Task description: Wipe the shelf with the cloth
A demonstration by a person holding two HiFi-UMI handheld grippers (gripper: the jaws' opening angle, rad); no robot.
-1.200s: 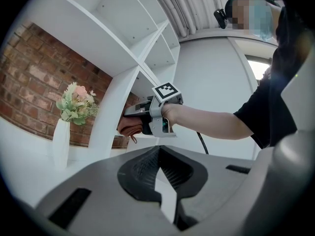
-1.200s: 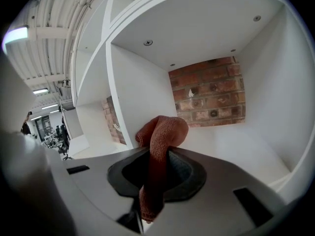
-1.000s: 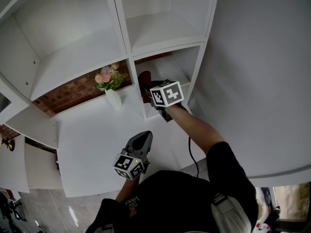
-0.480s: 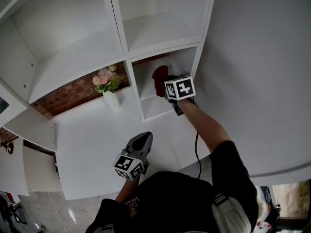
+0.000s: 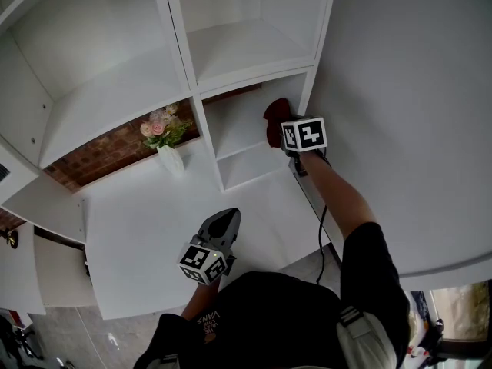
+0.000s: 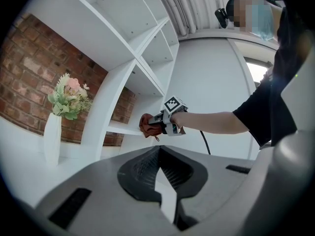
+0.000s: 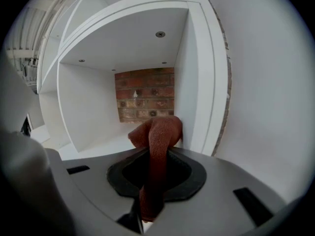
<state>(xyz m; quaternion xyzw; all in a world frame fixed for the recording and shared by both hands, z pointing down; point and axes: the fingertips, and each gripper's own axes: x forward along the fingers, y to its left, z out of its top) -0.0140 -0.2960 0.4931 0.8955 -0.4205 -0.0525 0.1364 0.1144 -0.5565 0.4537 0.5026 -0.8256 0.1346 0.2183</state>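
Rightward across the shelf (image 5: 247,161) goes the cloth (image 7: 158,132), now bunched against the cubby's right wall (image 7: 190,82) and clenched in the right gripper (image 7: 147,193). This stroke looks nearly finished. Left gripper (image 5: 224,220) hangs closed, empty, over the white desk (image 5: 138,221).

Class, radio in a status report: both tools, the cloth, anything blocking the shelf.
Right tool shut on cloth, by the shelf bay's right wall. Left tool shut, empty, held low. Nothing in the way.
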